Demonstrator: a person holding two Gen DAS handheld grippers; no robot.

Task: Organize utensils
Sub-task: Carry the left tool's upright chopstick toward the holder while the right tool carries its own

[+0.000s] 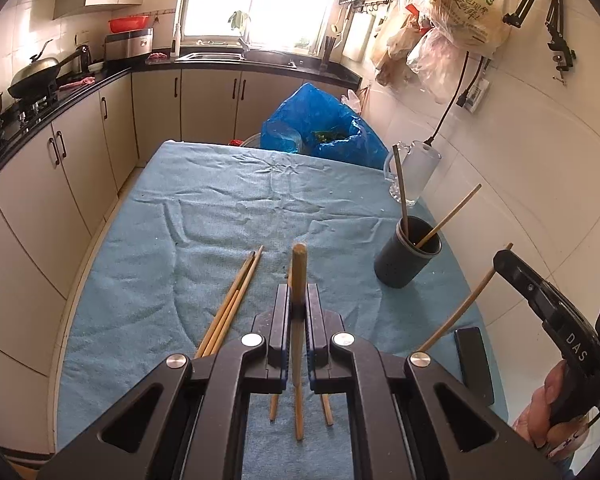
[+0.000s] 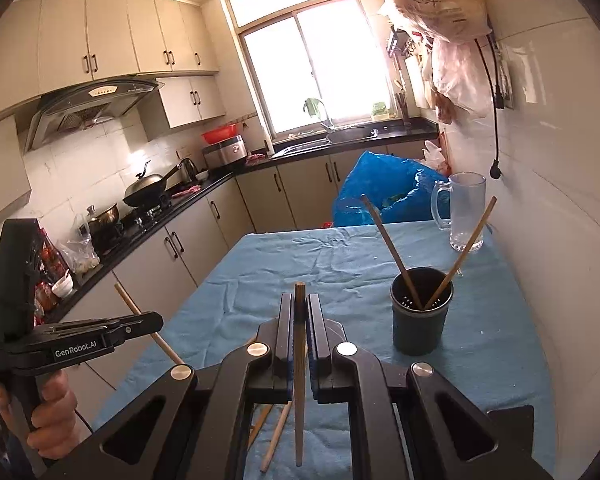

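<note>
My left gripper (image 1: 299, 300) has its fingers (image 1: 281, 312) clamped on a pale chopstick (image 1: 299, 276), which runs up between them and pokes past the tips. Loose chopsticks (image 1: 236, 296) lie on the blue-clothed worktop (image 1: 160, 240), just left of those fingers. My right gripper (image 2: 300, 320) pinches a darker chopstick (image 2: 299, 344) likewise. The dark holder (image 2: 420, 320) near the worktop's right edge carries two more.

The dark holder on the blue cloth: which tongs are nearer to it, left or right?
Right. The right tongs, gripping a chopstick, sit just beside the holder. The left tongs are farther across the cloth.
</note>
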